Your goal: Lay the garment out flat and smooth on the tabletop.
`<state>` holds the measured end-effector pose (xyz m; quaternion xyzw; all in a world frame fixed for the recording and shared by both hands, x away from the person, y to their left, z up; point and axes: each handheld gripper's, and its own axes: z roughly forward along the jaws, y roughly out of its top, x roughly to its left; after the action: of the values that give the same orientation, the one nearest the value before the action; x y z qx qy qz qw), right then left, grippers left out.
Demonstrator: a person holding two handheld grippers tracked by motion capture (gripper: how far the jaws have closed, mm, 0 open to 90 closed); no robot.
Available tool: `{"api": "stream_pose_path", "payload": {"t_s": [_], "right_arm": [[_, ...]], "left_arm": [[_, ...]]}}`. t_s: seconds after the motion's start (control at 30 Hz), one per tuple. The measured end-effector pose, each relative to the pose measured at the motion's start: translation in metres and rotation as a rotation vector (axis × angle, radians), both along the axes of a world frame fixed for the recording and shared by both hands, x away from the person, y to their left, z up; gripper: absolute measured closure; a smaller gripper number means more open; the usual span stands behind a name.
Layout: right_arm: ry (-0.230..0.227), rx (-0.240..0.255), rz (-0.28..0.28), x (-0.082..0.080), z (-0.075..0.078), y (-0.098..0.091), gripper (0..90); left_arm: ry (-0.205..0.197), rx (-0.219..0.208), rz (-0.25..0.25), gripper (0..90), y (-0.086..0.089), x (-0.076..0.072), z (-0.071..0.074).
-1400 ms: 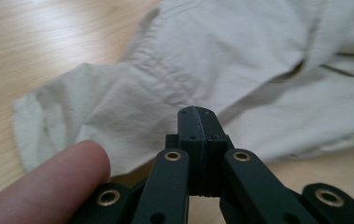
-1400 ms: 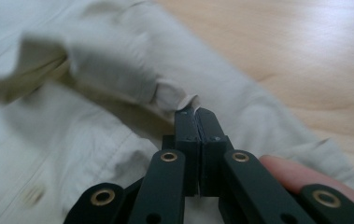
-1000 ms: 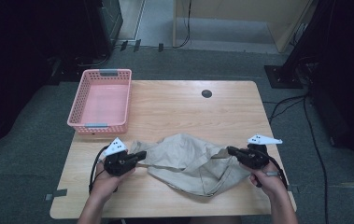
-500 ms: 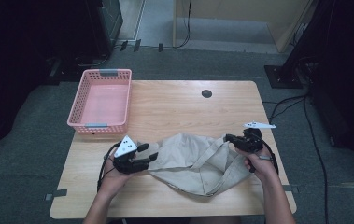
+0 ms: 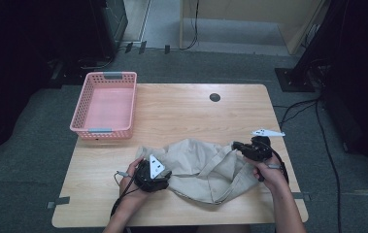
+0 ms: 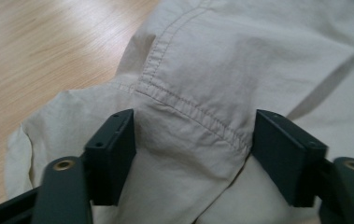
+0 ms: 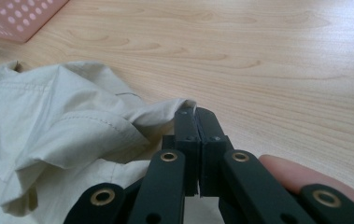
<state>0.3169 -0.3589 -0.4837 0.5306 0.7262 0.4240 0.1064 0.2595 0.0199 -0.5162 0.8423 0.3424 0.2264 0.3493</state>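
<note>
A beige garment (image 5: 206,167) lies crumpled on the near half of the wooden table (image 5: 196,111). My left gripper (image 5: 166,177) rests low over its left end. In the left gripper view a stitched seam fold (image 6: 188,107) lies between the jaws of that gripper (image 6: 193,154), which have just been opening and stand wide apart without pinching it. My right gripper (image 5: 236,145) is at the garment's right end. In the right gripper view this gripper (image 7: 195,116) is shut on a thin edge of the cloth (image 7: 72,126), with a corner poking past the tips.
A pink plastic basket (image 5: 77,121) sits at the table's far left, also seen as a basket corner (image 7: 6,18) in the right gripper view. A small black round cap (image 5: 215,97) is set in the tabletop at the far middle. Bare wood lies between basket and garment.
My left gripper has slid right onto the garment and its jaws have opened, releasing the cloth. My right gripper has shifted slightly away from the person, still holding the edge.
</note>
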Motion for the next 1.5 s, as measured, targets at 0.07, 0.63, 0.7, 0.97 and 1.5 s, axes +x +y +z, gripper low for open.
{"api": "stream_pose_path", "payload": {"t_s": [0.07,0.63,0.7,0.97,1.5], "right_arm": [[0.0,-0.006,0.003,0.0,-0.001,0.0,89.8],[-0.004,0.079,0.026,0.025,0.014,-0.001,89.9],[0.021,0.119,0.004,0.037,0.015,-0.003,90.0],[0.102,0.0,-0.261,0.07,0.007,-0.008,71.0],[-0.092,-0.186,-0.051,0.028,0.013,0.084,52.2]], "left_arm": [[-0.012,-0.025,0.028,44.4,0.001,0.002,0.0],[0.266,-0.589,0.176,88.9,0.029,0.081,0.046],[0.246,-0.623,0.266,88.9,0.03,0.091,0.048],[0.12,-0.654,0.513,51.6,0.029,0.104,0.046],[0.131,-0.274,0.163,38.5,-0.035,0.086,0.014]]}}
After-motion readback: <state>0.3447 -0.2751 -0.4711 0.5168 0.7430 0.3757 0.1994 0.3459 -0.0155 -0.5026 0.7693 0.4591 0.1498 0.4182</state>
